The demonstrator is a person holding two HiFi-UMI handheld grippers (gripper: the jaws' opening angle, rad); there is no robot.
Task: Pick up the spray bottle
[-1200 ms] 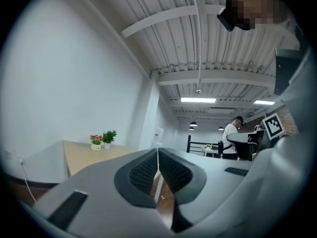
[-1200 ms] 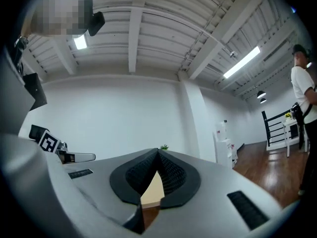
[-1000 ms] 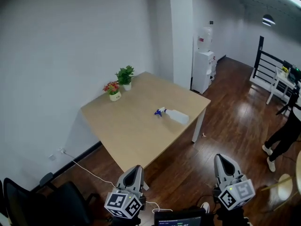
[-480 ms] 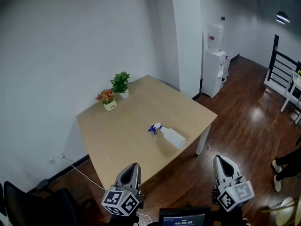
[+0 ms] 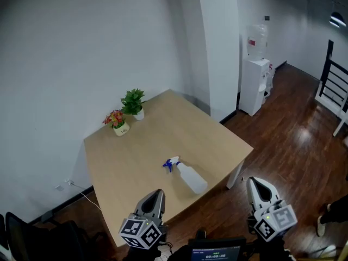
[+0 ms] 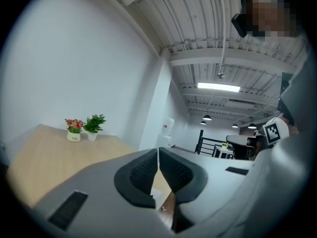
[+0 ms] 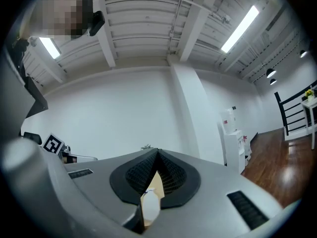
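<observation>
The spray bottle (image 5: 187,177), clear with a blue trigger head, lies on its side near the front right corner of the light wooden table (image 5: 141,145). Both grippers are held short of the table's near edge, pointing level toward it. My left gripper (image 5: 156,192) is shut with nothing between its jaws, and in the left gripper view its jaws (image 6: 158,151) meet. My right gripper (image 5: 255,181) is shut and empty too. In the right gripper view the spray bottle (image 7: 150,206) shows far off, below the closed tips (image 7: 157,153).
Two small potted plants (image 5: 117,122) (image 5: 133,102) stand at the table's far left edge by the white wall. A water dispenser (image 5: 256,75) stands behind a white pillar (image 5: 217,48). A dark chair (image 5: 32,238) is at the lower left, a cable (image 5: 81,192) runs along the floor, and a black railing (image 5: 337,80) is at the right.
The whole view has come closer to the table: table and spray bottle sit lower and nearer in the head view. Both grippers stay shut and empty.
</observation>
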